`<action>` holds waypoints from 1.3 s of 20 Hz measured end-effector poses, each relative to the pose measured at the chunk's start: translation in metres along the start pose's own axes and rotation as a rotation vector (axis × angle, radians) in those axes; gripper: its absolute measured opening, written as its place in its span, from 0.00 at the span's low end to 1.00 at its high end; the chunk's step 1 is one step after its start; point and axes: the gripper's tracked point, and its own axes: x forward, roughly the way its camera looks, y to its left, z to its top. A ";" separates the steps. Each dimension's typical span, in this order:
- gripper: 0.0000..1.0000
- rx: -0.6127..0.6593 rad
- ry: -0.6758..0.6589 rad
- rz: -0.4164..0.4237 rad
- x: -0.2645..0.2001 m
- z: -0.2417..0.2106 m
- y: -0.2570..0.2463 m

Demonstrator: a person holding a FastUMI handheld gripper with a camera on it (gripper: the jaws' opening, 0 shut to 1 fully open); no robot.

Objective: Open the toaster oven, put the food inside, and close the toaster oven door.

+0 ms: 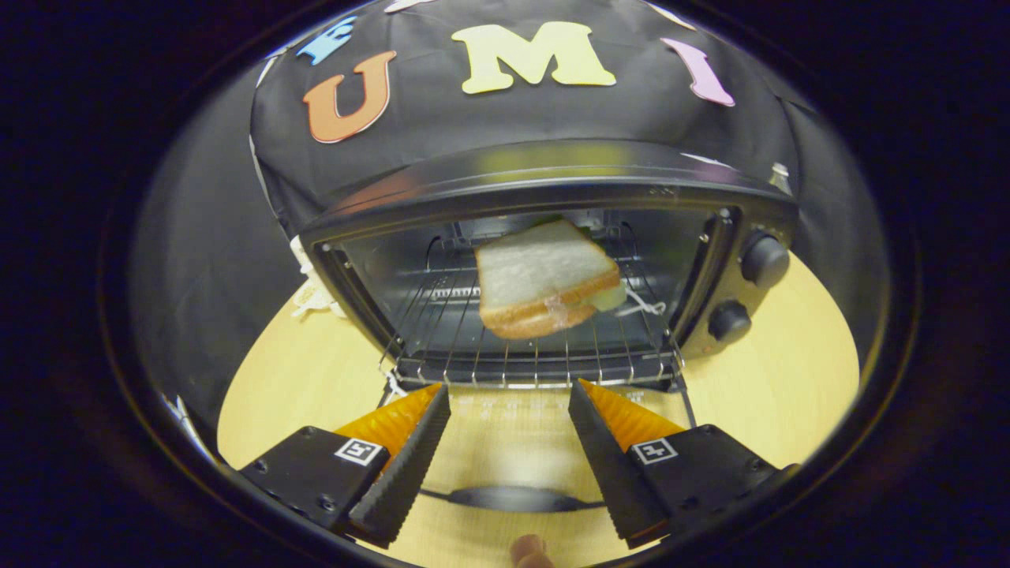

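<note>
The black toaster oven (552, 185) stands on a round wooden table with its door down. A sandwich of white bread (544, 288) lies on the wire rack (536, 359) inside, a little right of the middle. The glass door (511, 438) lies flat toward me, and its dark handle (513, 498) shows between the bases of my fingers. My gripper (508, 388) is open and holds nothing. Its fingertips hover over the door, just short of the rack's front edge.
Two black knobs (764, 260) (727, 321) sit on the oven's right panel. A white cord (312, 298) lies by the oven's left side. Bare table (773, 379) extends on both sides of the door. A person's fingertip (530, 550) shows close beneath the gripper.
</note>
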 end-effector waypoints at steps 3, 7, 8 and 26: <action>0.99 0.008 0.008 0.014 -0.025 -0.018 0.006; 0.99 -0.016 0.008 -0.037 -0.055 -0.037 0.003; 0.99 -0.045 0.012 -0.045 -0.058 -0.043 0.003; 0.99 0.078 0.018 -0.079 -0.022 -0.098 -0.006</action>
